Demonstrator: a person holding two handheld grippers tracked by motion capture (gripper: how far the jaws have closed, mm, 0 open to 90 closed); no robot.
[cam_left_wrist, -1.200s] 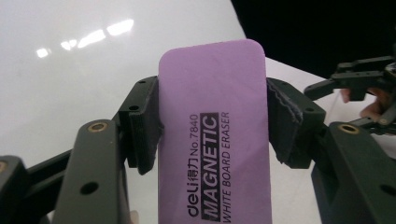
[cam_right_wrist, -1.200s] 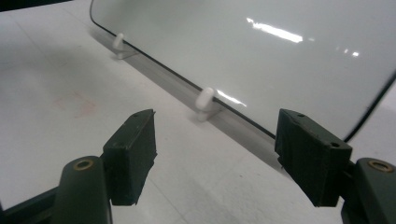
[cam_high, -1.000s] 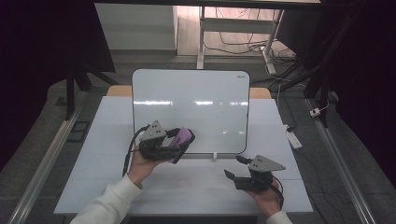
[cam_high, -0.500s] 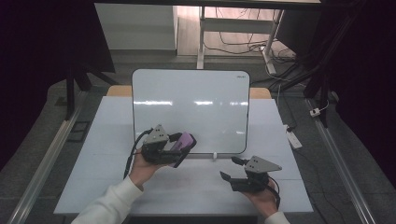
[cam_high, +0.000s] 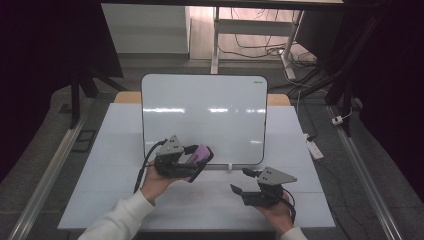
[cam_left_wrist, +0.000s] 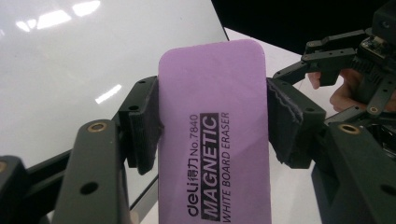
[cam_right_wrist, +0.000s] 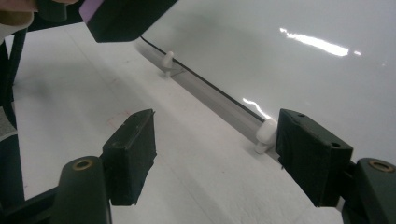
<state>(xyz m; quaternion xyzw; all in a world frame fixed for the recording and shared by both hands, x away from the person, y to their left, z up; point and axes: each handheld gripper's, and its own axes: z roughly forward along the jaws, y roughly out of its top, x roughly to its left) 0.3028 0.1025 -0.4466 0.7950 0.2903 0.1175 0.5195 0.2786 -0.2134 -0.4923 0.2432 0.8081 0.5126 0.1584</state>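
A purple magnetic whiteboard eraser (cam_left_wrist: 215, 140) with black print sits between the pads of my left gripper (cam_left_wrist: 212, 121), which is shut on its two long sides. In the high view that gripper (cam_high: 201, 161) holds the eraser (cam_high: 203, 152) just in front of the lower left part of the upright whiteboard (cam_high: 205, 115). My right gripper (cam_high: 240, 181) hovers low over the white table (cam_high: 120, 130), right of the left one, jaws open and empty. In the right gripper view (cam_right_wrist: 215, 140) its jaws point at the whiteboard's bottom edge (cam_right_wrist: 219, 98) and a white foot (cam_right_wrist: 264, 135).
The whiteboard stands on small white feet (cam_high: 229, 166) across the table's middle. A white block (cam_high: 314, 148) lies off the table's right edge. Metal rails (cam_high: 45, 180) run along both sides, with dark stands and cables behind.
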